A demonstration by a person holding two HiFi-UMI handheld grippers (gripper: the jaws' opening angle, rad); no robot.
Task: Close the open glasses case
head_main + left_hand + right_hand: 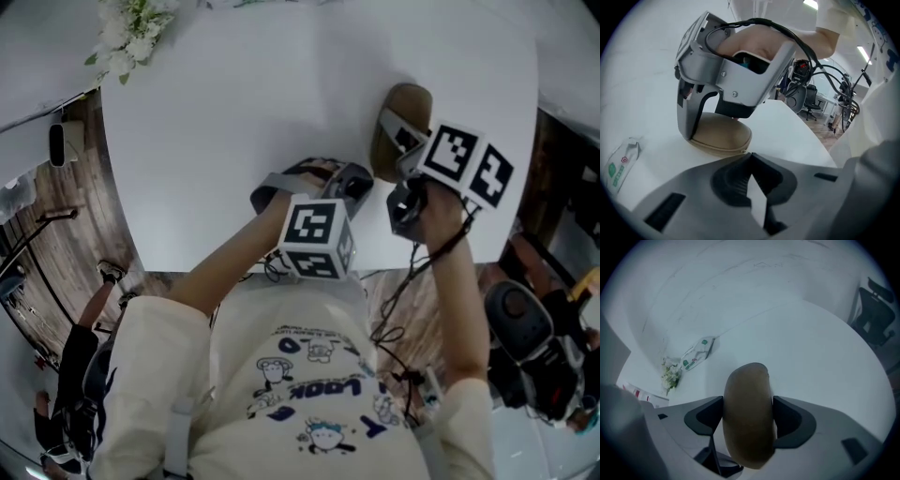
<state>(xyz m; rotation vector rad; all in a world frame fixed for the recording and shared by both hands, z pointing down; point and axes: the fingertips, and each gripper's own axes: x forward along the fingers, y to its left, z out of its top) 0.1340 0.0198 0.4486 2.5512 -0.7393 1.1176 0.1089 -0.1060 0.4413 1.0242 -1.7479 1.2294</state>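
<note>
The tan glasses case [405, 98] lies near the right front of the white table [234, 112]. In the left gripper view the glasses case [719, 136] shows its lid down on its base, with only a thin seam. My right gripper [398, 141] reaches down over it and is shut on the glasses case [747, 394], a pad pressing on each long side. One grey finger [689, 117] of that gripper stands at the case's left end. My left gripper [314, 176] hovers just left of the case, shut with nothing in it, its tips [750, 157] pointing at the case.
A bunch of white flowers [127, 33] lies at the table's far left corner. A small white and green packet [696, 355] rests on the table beyond the case. The table's front edge [206, 267] is close to the person's body. An office chair [876, 315] stands off to the right.
</note>
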